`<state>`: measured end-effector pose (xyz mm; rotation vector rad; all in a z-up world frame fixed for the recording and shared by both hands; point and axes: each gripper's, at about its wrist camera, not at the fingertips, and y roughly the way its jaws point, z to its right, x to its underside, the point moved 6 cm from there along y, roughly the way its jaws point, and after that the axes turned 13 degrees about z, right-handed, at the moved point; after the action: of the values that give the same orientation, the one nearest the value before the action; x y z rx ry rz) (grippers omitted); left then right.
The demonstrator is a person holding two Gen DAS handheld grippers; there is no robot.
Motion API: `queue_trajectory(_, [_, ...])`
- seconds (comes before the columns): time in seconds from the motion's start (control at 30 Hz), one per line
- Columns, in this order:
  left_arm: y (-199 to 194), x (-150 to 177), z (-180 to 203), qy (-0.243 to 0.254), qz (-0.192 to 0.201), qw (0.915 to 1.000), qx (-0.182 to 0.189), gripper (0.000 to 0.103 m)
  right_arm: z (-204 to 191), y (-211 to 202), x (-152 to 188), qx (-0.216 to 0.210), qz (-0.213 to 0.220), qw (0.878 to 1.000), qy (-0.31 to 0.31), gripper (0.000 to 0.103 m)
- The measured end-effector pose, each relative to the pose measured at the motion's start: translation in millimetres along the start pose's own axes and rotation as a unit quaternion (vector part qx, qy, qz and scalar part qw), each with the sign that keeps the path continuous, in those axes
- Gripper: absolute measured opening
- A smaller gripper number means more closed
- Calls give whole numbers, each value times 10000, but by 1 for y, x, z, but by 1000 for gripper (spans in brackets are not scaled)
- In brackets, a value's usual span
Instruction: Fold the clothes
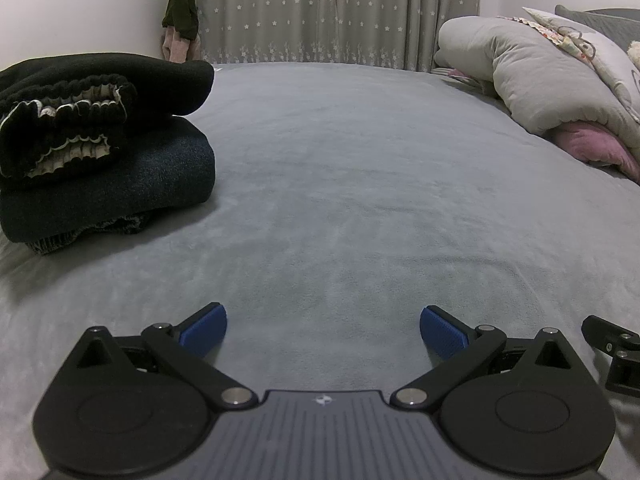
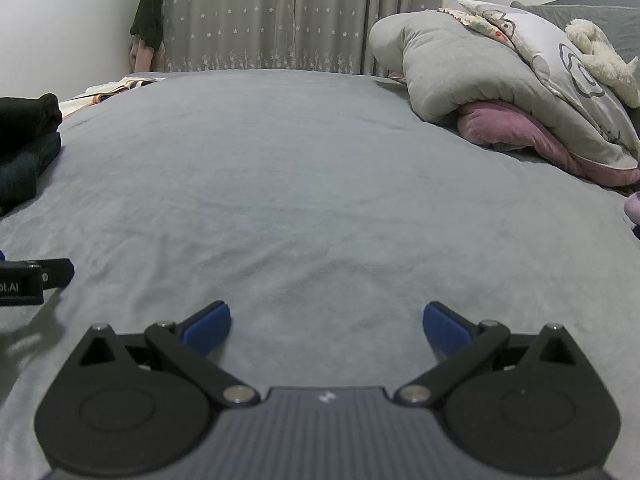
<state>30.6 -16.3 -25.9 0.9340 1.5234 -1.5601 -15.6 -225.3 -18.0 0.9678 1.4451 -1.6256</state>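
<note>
**Both grippers empty over the bed; folded stack at far left**

I find the left gripper (image 1: 323, 330) low over the grey bedsheet (image 1: 340, 184), its blue-padded fingers (image 1: 204, 330) spread wide with nothing between them; the right gripper (image 2: 327, 328) stands the same way, wide and empty, over the same sheet (image 2: 304, 168); the two units sit just beside each other, as a black edge of the right one shows at the right margin of the left wrist view, and part of the left one at the left margin of the right wrist view.

The folded clothes (image 1: 100, 140) lie in a stack on the sheet, ahead and to the left of the left gripper and apart from it; a black garment with a ruffled, pale-lined waistband (image 1: 72, 104) rests on top; a dark blue knit (image 1: 132, 184) lies under it; a further dark piece shows at the base, too hidden to identify; the right wrist view catches only the stack's edge (image 2: 28, 136).

At the far right, a rolled grey duvet (image 2: 448, 68) rests on a pink cushion (image 2: 508, 124), with a patterned pillow (image 2: 536, 36) and a cream plush toy (image 2: 600, 56) above; star-print curtains (image 1: 320, 8) hang behind the bed; a dark garment (image 1: 182, 0) hangs at the curtain's left edge.
</note>
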Motion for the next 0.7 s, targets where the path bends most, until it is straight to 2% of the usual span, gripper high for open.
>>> queue_trajectory(0.7, [-2,1,3,12,21,10000,-9,103,-2,0,1,30,18,10000,-74,103])
